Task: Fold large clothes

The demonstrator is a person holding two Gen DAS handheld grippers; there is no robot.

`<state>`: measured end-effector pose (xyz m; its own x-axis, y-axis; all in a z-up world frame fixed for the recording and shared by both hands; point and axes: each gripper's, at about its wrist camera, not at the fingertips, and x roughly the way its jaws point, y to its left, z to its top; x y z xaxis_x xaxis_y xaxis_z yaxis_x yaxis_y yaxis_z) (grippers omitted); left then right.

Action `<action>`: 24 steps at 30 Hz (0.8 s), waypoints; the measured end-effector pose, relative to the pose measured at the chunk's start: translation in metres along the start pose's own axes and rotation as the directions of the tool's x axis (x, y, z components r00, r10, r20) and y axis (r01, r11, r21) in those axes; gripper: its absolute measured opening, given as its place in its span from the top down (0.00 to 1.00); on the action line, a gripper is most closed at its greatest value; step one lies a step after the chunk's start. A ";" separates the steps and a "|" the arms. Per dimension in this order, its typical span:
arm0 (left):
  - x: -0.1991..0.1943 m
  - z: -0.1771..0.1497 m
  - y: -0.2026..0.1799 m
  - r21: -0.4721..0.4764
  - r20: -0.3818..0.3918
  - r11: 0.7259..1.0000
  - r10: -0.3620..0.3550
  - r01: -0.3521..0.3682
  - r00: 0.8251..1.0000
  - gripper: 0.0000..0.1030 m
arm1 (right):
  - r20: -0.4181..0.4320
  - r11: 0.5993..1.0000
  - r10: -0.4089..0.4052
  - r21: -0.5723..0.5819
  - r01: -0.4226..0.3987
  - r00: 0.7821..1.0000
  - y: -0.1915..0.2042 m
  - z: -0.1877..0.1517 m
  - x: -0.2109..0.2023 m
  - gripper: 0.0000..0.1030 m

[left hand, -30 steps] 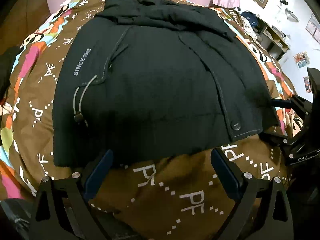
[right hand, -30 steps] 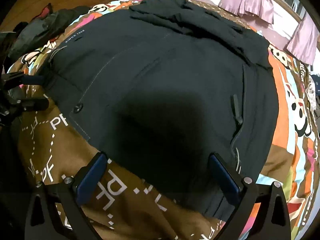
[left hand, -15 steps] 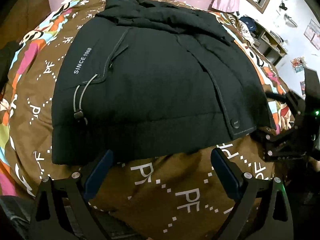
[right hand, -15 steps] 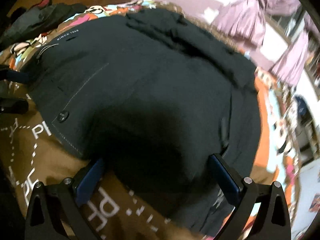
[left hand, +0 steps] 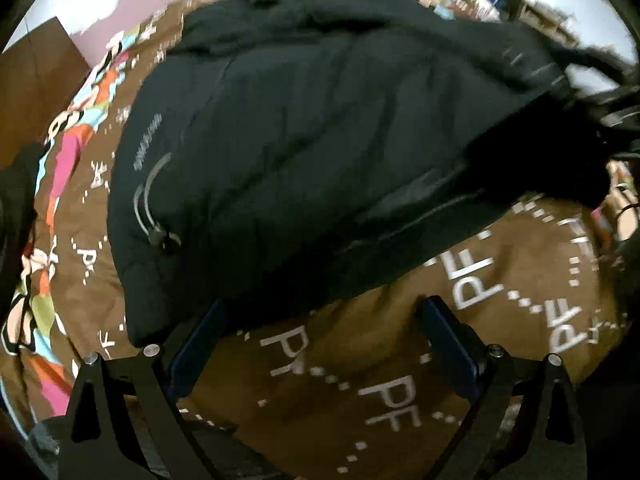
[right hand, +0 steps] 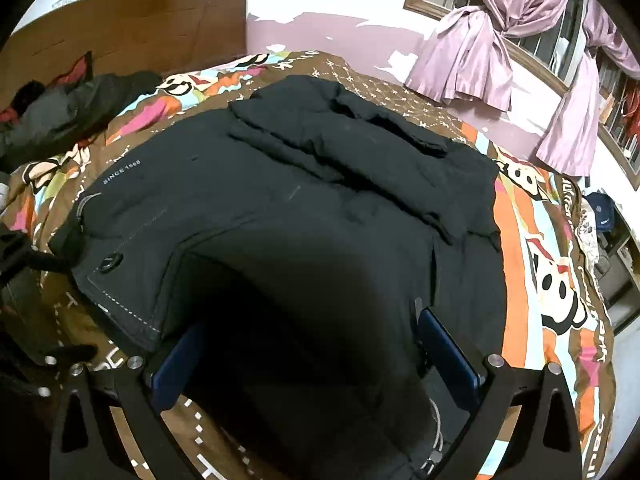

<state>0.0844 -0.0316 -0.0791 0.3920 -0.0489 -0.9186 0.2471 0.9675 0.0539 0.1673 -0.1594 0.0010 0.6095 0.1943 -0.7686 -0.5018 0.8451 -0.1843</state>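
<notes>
Patterned brown bedspread (left hand: 360, 380) under black padded jacket (right hand: 320, 208); left gripper (left hand: 320, 344) spread apart just before hem, right gripper (right hand: 316, 356) apart, hem between fingers

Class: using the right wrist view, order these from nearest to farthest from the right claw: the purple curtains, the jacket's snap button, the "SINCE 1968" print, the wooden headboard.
1. Snap button, on the hem flap just left of the right claw.
2. "SINCE 1968" print, farther up the jacket's left side.
3. Wooden headboard, far left, beyond the bed.
Purple curtains, far right; too close to call against the headboard.
</notes>
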 end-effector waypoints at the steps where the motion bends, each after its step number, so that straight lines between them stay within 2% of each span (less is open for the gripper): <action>1: 0.004 -0.001 0.001 0.001 -0.014 1.000 0.009 -0.009 1.000 0.07 | -0.008 1.000 0.005 0.000 -0.005 1.000 0.001 -0.003 0.000 0.00; 6: 0.012 0.000 0.001 0.023 -0.037 0.998 0.057 -0.056 0.998 0.07 | -0.055 0.999 0.042 0.023 -0.041 0.998 -0.004 -0.017 0.007 0.00; 8: 0.012 0.000 -0.001 0.058 -0.012 0.992 0.117 -0.116 0.993 0.07 | -0.073 0.997 0.065 0.050 -0.062 0.995 -0.007 -0.021 0.010 0.00; 11: 0.016 0.003 -0.011 0.158 0.063 0.960 0.223 -0.230 0.973 0.06 | -0.092 0.993 0.086 0.082 -0.079 0.992 -0.011 -0.024 0.013 0.00; 15: 0.019 -0.001 -0.022 0.214 0.128 0.928 0.283 -0.306 0.950 0.06 | -0.124 0.990 0.111 0.105 -0.098 0.986 -0.012 -0.030 0.015 0.00; 18: 0.018 -0.004 -0.021 0.212 0.161 0.919 0.301 -0.331 0.940 0.08 | -0.163 0.988 0.127 0.112 -0.109 0.978 -0.012 -0.040 0.019 0.00; 21: 0.012 -0.001 -0.016 0.188 0.185 0.924 0.301 -0.334 0.936 0.22 | -0.187 0.985 0.143 0.124 -0.121 0.972 -0.013 -0.048 0.021 0.00; 23: 0.010 0.001 -0.016 0.183 0.195 0.926 0.295 -0.330 0.935 0.41 | -0.189 0.981 0.158 0.139 -0.133 0.969 -0.014 -0.051 0.019 0.00; 24: 0.009 0.002 -0.015 0.183 0.201 0.928 0.287 -0.323 0.937 0.44 | -0.185 0.980 0.163 0.146 -0.137 0.969 -0.014 -0.052 0.018 0.00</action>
<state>0.0856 -0.0471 -0.0877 0.6159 0.1818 -0.7666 0.2648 0.8686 0.4187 0.1532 -0.1937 -0.0422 0.3952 0.2334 -0.8884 -0.4855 0.8741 0.0137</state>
